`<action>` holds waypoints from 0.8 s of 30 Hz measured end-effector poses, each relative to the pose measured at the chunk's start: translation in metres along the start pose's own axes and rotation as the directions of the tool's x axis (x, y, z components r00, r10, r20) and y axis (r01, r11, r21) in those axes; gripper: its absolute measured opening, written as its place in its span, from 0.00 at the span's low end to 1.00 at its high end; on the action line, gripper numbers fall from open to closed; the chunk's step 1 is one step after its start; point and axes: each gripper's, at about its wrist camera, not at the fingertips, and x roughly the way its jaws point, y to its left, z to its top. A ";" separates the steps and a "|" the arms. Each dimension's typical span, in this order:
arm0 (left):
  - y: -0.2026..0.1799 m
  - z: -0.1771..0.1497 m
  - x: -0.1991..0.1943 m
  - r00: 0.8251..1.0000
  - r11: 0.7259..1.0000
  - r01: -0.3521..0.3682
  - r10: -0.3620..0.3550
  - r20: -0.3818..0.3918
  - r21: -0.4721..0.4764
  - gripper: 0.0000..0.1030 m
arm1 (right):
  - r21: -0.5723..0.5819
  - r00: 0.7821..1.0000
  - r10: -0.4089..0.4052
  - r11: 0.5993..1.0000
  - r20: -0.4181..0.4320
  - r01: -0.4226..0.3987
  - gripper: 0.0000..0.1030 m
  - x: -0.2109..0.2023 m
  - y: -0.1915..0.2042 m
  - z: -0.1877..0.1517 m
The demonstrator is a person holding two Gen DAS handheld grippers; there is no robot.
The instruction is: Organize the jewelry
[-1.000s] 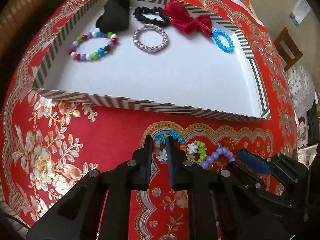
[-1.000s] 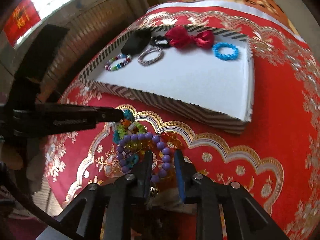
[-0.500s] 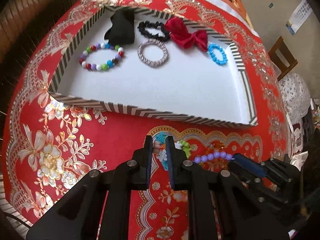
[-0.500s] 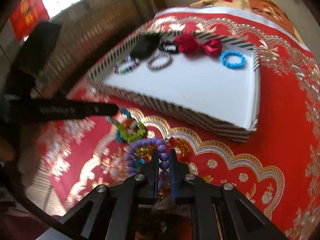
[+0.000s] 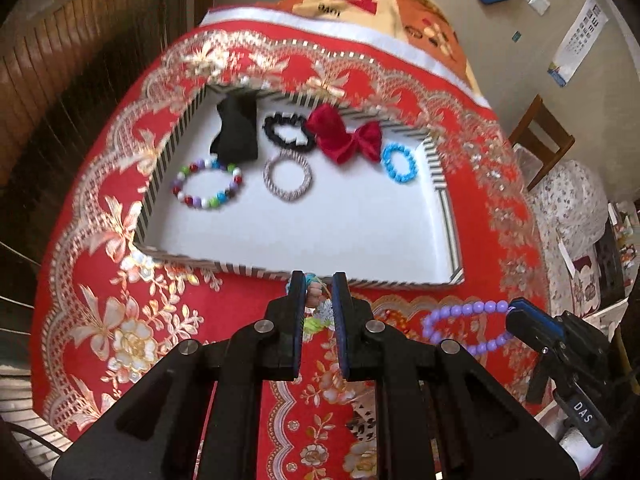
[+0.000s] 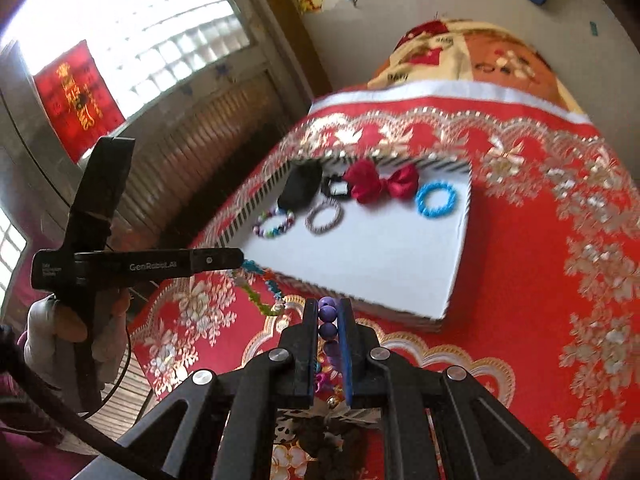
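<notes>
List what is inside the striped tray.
In the tray: multicolour bead bracelet, grey ring, blue bracelet, red bow, black scrunchie, black cloth. Anything under the cloth is hidden.

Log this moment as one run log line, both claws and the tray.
left claw: shut on teal bracelet | right claw: shut on purple bracelet | tray: six pieces
</notes>
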 end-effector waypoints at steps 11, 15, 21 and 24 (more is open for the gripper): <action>-0.013 0.024 -0.031 0.996 0.999 -0.013 0.009 0.089 0.044 0.06 | -0.020 0.998 -0.022 1.000 0.063 0.023 0.08 -0.023 0.000 0.022; -0.009 0.025 -0.029 0.997 0.999 -0.011 0.008 0.079 0.035 0.06 | -0.007 0.998 -0.021 1.000 0.067 0.021 0.08 -0.024 -0.004 0.024; 0.004 0.003 0.007 0.999 1.000 0.001 -0.001 -0.049 -0.005 0.37 | -0.003 0.999 -0.017 1.000 0.047 0.017 0.08 -0.018 -0.006 0.021; 0.005 -0.015 0.034 0.995 0.999 -0.053 0.054 -0.087 0.012 0.41 | 0.007 0.999 -0.013 1.000 0.032 0.013 0.08 -0.014 -0.009 0.017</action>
